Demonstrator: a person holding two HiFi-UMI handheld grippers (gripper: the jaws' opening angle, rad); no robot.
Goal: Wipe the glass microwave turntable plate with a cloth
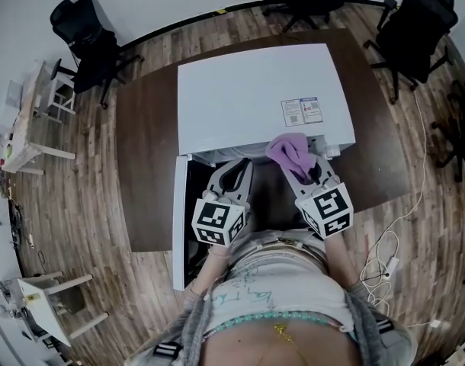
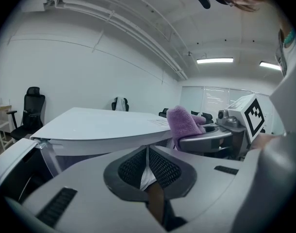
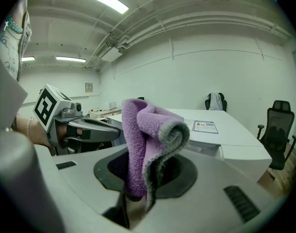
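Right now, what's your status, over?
Left gripper shut. Right gripper shut on purple fluffy cloth. Glass plate not in view. White microwave door open.

Dark brown tabletop [image 1: 149,151] at frame centre, white microwave [image 1: 255,97] on its middle, wood-plank floor [image 1: 88,174] all around

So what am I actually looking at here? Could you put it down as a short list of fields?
Place: white microwave on a dark brown table, its door swung open
Left gripper: jaws together, nothing held
Right gripper: jaws closed on a purple cloth
Glass plate: not visible in any view
Around: black office chairs, wooden floor
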